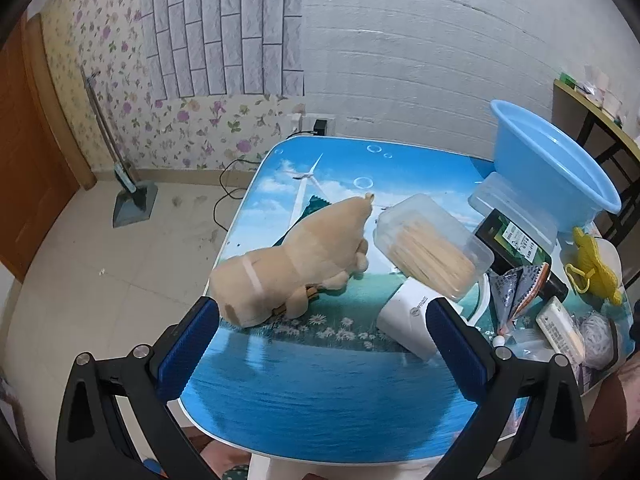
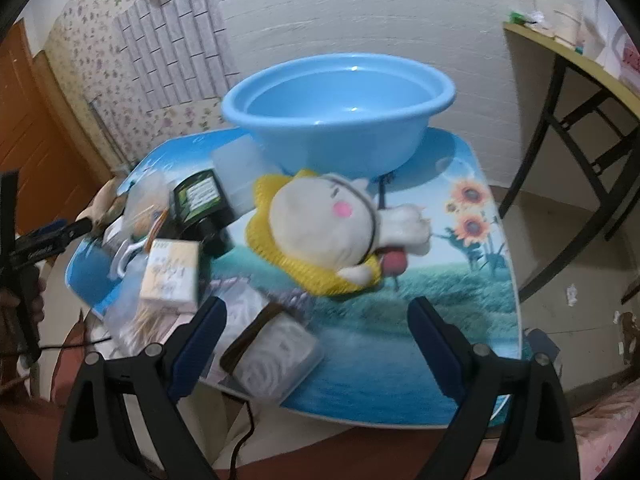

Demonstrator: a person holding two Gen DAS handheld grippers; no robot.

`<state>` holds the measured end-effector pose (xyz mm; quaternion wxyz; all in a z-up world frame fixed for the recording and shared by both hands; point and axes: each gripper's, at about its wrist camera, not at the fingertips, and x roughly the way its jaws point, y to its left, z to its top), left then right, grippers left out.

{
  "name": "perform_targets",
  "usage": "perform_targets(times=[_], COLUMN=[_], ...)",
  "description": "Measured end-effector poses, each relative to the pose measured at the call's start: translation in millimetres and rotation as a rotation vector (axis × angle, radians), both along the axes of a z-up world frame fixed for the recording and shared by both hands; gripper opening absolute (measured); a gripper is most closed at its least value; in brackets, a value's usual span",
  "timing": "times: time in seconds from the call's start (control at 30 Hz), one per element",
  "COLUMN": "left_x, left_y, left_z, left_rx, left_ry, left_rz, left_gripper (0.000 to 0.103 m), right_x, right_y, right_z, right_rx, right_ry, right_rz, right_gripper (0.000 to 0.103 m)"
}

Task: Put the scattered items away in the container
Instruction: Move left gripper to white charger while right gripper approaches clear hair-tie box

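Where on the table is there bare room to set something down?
Bare: the near strip of the table in front of the tan plush, and the sunflower corner right of the white doll. Crowded: the middle, below the blue basin.

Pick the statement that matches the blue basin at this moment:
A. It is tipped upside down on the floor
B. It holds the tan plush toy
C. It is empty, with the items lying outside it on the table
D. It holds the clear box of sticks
C. The blue basin shows a bare inside, while the tan plush toy, the clear box of sticks and the white and yellow plush lie on the table.
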<state>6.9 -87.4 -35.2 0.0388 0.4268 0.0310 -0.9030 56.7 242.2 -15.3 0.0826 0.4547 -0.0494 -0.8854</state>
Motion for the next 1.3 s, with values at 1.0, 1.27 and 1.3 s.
perform_targets(times=[1.0,1.27,1.3], left_x=[-6.0,-2.3,-1.1], left_y=[43.1,43.0,42.4], left_z=[-25.5,-23.1,-23.0], left_rx=[0.066,0.034,0.027], left_ry=[-0.024,-0.012,-0.014], left_rz=[-0.337,-0.329,-0.321], left_gripper=[0.07,0.068,0.068], right_x=[-3.3,-3.3,-3.3], right_y=[-26.1,-25.9,-25.3], right_z=[-33.7,-33.4,-32.7], right_rx=[-0.004,-0.019,-0.014], right_ry=[-0.083,-0.078,-0.073], right_rz=[0.158,0.151,0.143], right_gripper=[0.079,0.063,0.063])
